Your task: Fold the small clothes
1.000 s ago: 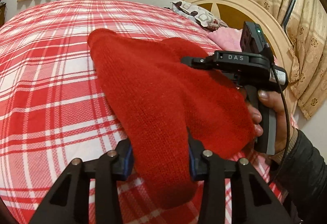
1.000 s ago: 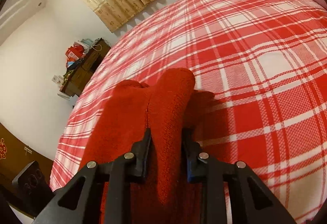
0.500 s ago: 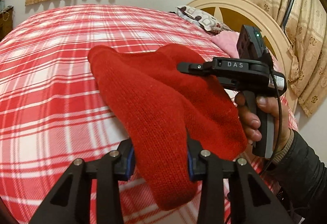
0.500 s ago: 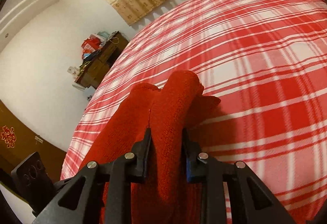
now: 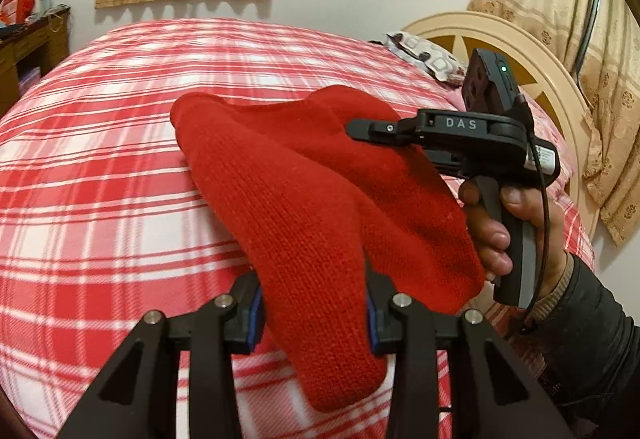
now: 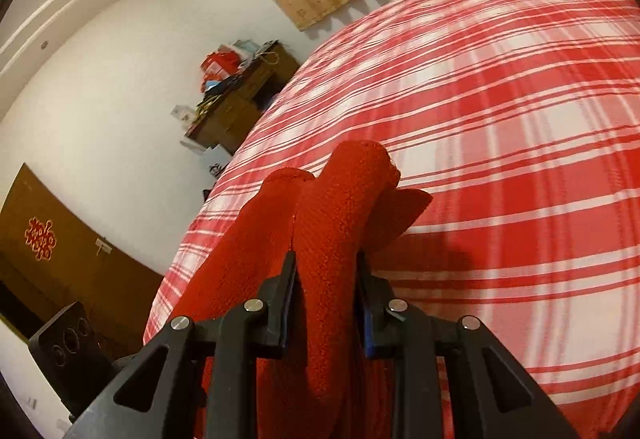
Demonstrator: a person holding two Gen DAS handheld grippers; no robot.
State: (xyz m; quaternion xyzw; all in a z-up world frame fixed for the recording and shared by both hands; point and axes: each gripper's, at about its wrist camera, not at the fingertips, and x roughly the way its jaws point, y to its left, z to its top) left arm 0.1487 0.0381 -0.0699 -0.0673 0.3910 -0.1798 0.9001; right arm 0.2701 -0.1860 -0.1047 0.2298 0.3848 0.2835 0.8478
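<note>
Holding red knit garment (image 5: 304, 207) bunched, doubled over | left gripper (image 5: 312, 313) pinching it | right gripper (image 6: 326, 279) pinching it

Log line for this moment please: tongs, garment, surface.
left tongs: shut on red knit garment | right tongs: shut on garment | garment held above plaid bedspread

Knit garment (image 5: 304, 207) over the bed (image 5: 100, 175) — left tool (image 5: 314, 313) near end, right tool (image 5: 360, 129) right, headboard (image 5: 516, 51) behind
</note>
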